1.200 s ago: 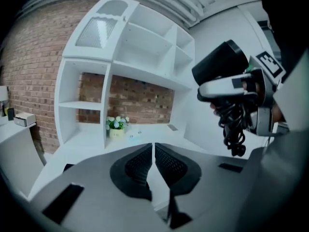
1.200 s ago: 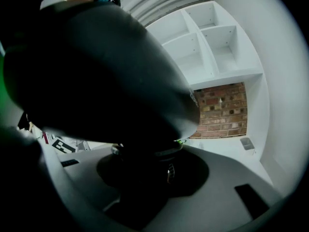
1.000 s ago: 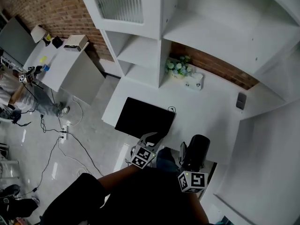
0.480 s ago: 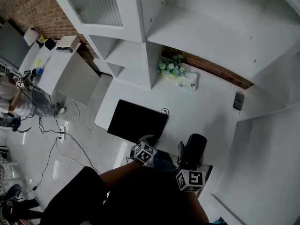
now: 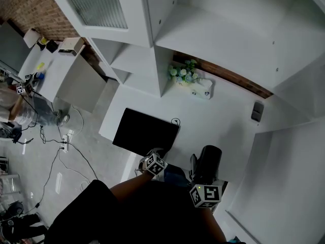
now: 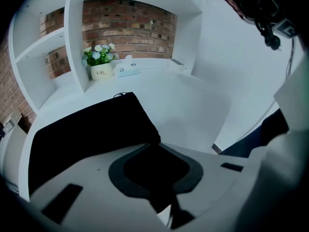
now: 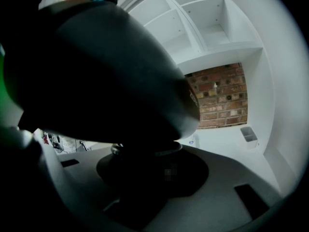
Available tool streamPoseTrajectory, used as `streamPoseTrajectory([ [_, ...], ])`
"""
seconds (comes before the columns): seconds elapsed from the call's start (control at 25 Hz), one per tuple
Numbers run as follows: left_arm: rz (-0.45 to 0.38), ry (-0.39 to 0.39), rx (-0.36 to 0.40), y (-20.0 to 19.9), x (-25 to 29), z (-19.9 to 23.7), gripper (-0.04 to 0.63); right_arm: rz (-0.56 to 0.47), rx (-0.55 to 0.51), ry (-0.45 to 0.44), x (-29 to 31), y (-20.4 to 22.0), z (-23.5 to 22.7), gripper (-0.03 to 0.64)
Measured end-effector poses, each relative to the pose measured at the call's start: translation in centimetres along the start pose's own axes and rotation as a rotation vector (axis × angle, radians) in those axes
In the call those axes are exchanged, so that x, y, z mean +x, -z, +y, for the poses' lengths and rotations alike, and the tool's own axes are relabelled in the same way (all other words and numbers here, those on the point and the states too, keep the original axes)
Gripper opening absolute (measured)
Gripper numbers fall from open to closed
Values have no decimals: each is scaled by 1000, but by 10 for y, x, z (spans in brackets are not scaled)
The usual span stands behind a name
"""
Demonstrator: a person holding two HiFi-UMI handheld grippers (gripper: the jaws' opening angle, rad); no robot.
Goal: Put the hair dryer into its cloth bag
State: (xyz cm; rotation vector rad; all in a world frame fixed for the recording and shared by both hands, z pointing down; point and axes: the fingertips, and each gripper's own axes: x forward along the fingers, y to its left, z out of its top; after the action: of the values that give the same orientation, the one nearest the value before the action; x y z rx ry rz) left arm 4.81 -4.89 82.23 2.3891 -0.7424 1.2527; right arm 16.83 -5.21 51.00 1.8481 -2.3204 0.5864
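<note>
The black cloth bag (image 5: 144,131) lies flat on the white table (image 5: 218,121), near its left edge. My left gripper (image 5: 158,152) is at the bag's near right corner. In the left gripper view the bag (image 6: 87,134) runs into the left gripper (image 6: 157,170), whose jaws have just been closing, with black cloth between them. My right gripper (image 5: 200,171) is shut on the black hair dryer (image 5: 208,159), holding it to the right of the bag above the table's front. In the right gripper view the hair dryer (image 7: 96,71) fills the space over the right gripper (image 7: 149,163).
A pot of white flowers (image 5: 184,74) and a tissue box (image 5: 200,90) stand at the back by the brick wall. A small grey holder (image 5: 258,112) is at the far right. White shelves (image 5: 137,60) rise behind. Cables (image 5: 61,151) lie on the floor at left.
My left gripper has dropped to the bag's near corner and its jaws have narrowed on the cloth. The right gripper with the hair dryer has barely shifted.
</note>
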Motion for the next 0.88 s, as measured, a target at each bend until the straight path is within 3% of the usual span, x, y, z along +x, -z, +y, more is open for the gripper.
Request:
streamPoseTrajectory([
  [0.16,-37,16,-43,-7,-6,4,44,-4,18,-10,5,-5,0,175],
  [0.72,-263,103,-324,-23,-50,13,44,18,40,-15,5,5,6,175],
  [0.88,-286,112,-346,-21,-53,11,44,23,44,-9,0,9,8,175],
])
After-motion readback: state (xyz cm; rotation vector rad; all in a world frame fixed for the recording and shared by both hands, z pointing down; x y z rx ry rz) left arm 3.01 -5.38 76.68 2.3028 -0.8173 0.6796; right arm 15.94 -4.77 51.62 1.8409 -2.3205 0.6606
